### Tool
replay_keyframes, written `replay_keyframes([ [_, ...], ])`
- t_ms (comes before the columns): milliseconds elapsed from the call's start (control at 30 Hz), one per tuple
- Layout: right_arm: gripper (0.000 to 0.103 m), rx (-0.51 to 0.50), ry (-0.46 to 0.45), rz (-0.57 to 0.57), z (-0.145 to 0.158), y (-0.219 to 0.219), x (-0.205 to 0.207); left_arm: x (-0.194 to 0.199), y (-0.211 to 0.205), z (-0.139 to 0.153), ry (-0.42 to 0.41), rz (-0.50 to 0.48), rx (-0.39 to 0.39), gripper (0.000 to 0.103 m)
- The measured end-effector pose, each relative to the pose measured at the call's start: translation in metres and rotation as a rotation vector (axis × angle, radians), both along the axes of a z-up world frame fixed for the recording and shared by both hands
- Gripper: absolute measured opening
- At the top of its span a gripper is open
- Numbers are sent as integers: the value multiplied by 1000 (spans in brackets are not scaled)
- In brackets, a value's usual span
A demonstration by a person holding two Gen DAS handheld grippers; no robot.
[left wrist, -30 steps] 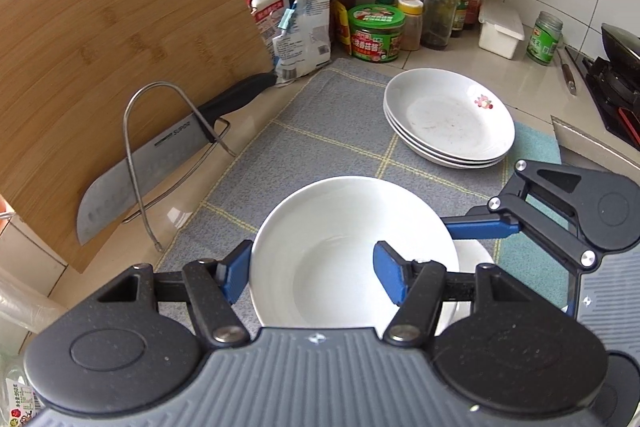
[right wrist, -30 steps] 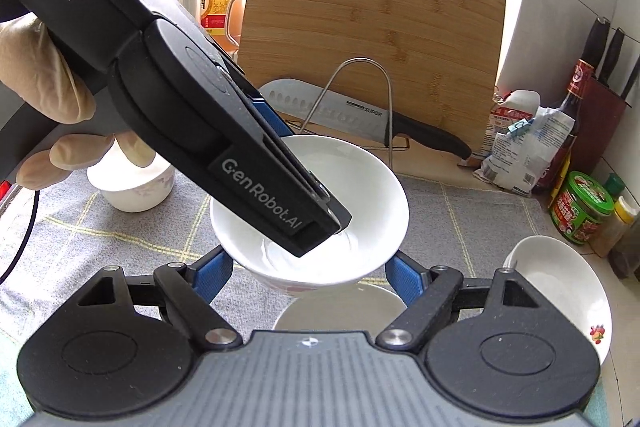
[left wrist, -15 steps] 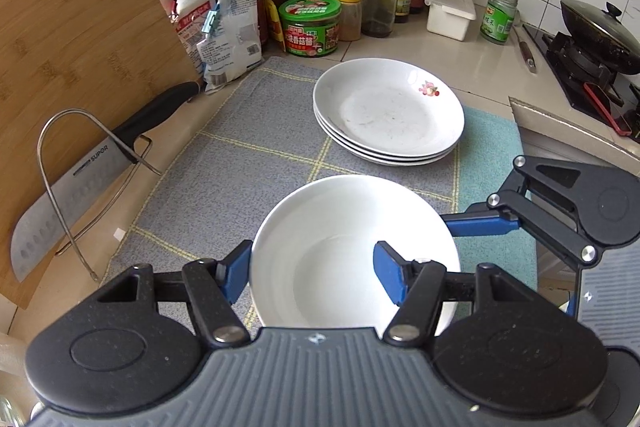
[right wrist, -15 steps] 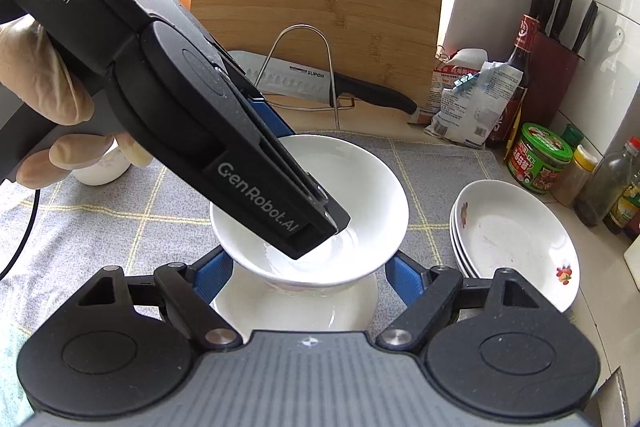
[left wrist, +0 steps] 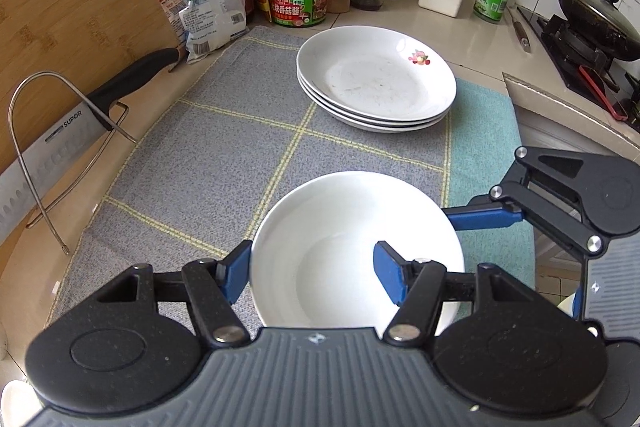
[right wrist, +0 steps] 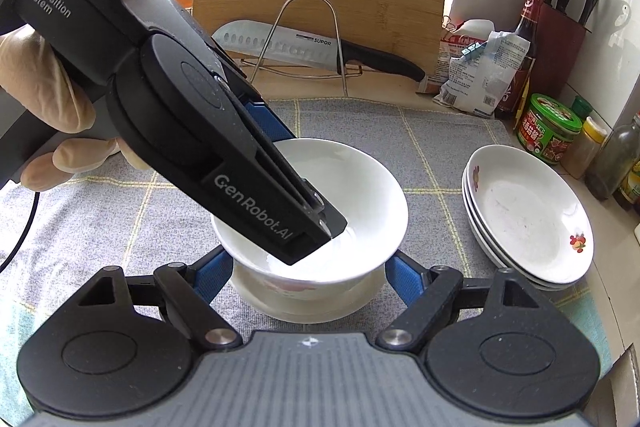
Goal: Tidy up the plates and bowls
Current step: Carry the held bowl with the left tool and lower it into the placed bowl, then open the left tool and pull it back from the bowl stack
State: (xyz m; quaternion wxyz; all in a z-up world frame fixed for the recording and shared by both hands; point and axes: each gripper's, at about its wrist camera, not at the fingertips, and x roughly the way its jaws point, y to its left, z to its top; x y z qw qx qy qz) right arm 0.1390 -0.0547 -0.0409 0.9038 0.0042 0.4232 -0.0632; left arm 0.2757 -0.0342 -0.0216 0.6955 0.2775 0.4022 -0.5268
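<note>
Two bowls are in play: the left gripper (left wrist: 312, 267) pinches the rim of a white bowl (left wrist: 352, 239), one pad inside the wall and one outside, and in the right wrist view this bowl (right wrist: 344, 195) sits tilted on, or just above, a second bowl (right wrist: 304, 291) with a reddish pattern below it. Whether the two already touch cannot be told. The right gripper (right wrist: 308, 273) is spread wide, its blue pads flanking the lower bowl at roughly nine and three o'clock without clamping it.

At about one o'clock from the held bowl in the left wrist view, a stack of three plates (left wrist: 376, 83) rests on the grey checked cloth (left wrist: 224, 155) that covers the worktop, well apart from the bowls. At ten o'clock a cleaver (left wrist: 60, 143) leans in a wire rack (left wrist: 68, 131) against the bamboo board (left wrist: 68, 7); jars and bottles line the far wall.

The plates look gathered already, so the step in hand is most likely nesting one bowl into the other. The next move calls for levelling the upper bowl, lowering it until it seats squarely, then releasing the rim and drawing the inner pad up and out without dragging the bowl. The right gripper could steady the lower bowl meanwhile.
</note>
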Motion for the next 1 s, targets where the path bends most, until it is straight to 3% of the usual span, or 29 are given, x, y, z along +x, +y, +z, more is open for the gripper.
replay_keyframes([
  [833,87,44,10,-17,-10,-4,2,-1,-3,-6,-6,-18,11,63],
  [1000,91,50,10,-10,-11,-4,2,-1,-3,-6,-17,-22,-4,65],
])
